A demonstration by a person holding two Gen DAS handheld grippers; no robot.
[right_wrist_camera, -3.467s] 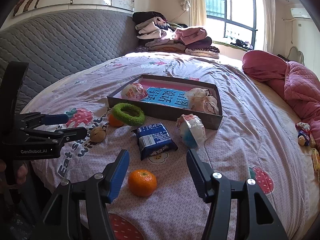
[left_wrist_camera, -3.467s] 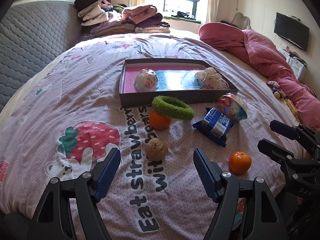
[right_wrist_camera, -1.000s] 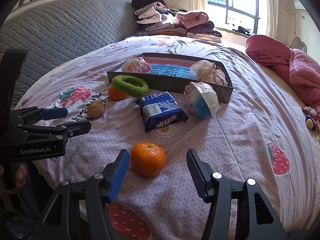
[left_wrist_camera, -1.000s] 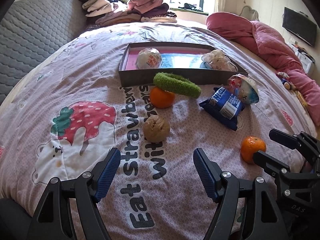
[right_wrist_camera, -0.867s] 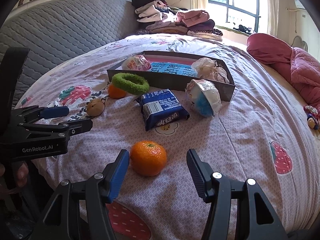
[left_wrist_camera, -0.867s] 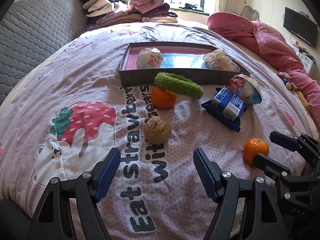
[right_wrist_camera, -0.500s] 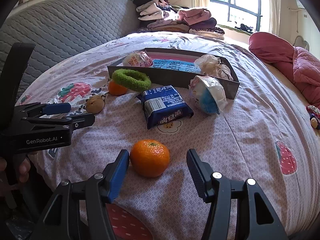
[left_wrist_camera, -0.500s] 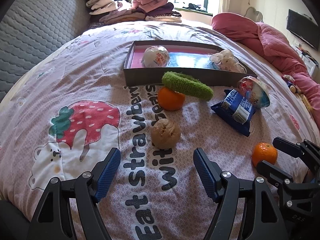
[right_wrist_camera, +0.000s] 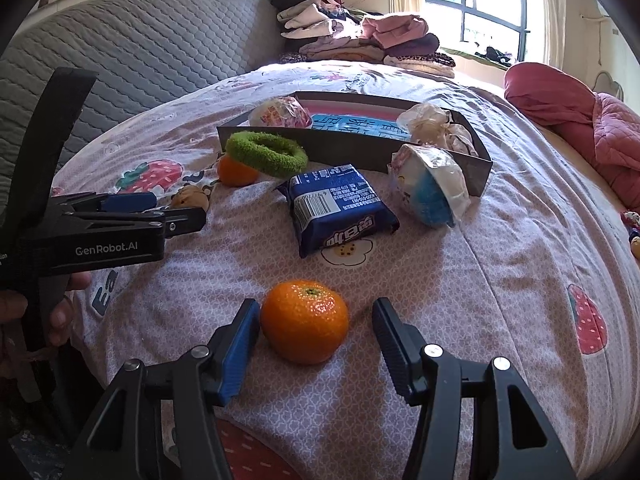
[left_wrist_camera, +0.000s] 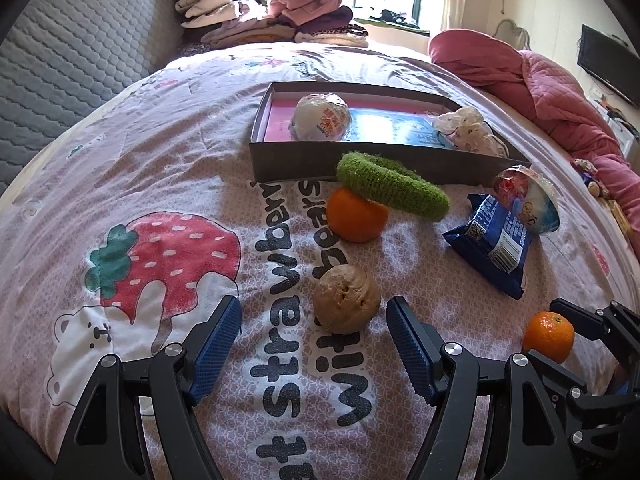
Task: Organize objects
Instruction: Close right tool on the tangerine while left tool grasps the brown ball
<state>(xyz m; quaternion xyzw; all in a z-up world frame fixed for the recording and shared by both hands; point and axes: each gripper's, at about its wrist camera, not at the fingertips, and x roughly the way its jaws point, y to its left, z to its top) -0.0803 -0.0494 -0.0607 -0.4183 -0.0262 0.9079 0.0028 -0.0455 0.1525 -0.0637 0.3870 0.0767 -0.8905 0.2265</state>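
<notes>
My right tongs [right_wrist_camera: 316, 334] have just been closing around the round orange tangerine [right_wrist_camera: 305, 321] on the bed, pads not yet pressing. Left tongs [left_wrist_camera: 314, 336] gape before the brown walnut [left_wrist_camera: 346, 298]. Only two wrapped items sit in the shallow grey cardboard tray [left_wrist_camera: 360, 160]; most remain outside.

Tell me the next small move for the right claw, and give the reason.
Probably ease the right claw forward and down, then close it on the near orange. Its jaws have just been closing and stand open with the orange partly between them, one pad close beside it, the other apart. The box beyond has room.
</notes>
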